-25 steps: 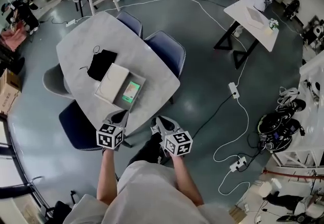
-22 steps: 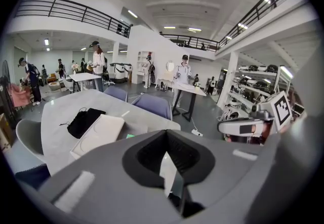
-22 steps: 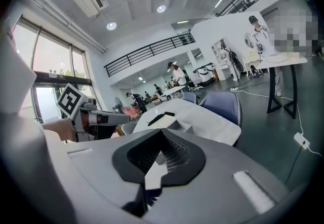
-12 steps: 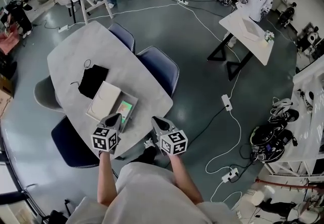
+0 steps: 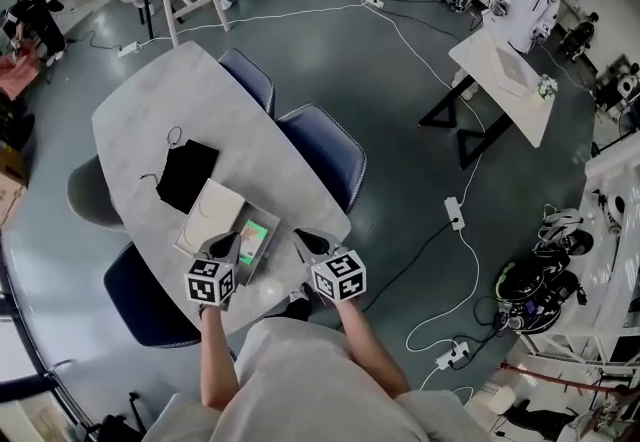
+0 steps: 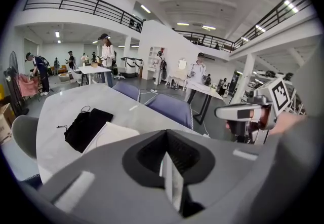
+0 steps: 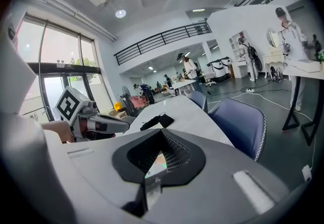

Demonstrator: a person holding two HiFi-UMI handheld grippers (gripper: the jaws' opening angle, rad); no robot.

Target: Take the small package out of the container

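On the grey table (image 5: 160,110), by its near edge, stands the open container (image 5: 272,243), with a white lid (image 5: 208,216) just left of it. The left gripper (image 5: 230,246) and the right gripper (image 5: 303,241) hang over this edge, both clenched and empty. The small green package (image 5: 257,233) lies inside the container.

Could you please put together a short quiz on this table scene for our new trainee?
1. Which thing lies right beside the open container on the grey table? A) a white lid B) a laptop C) a mug
2. True or false: the small green package lies inside the container.
3. Fill in: the jaws of the left tongs and the right tongs are both ____, with nothing between them.
Key: 1 A; 2 true; 3 shut.
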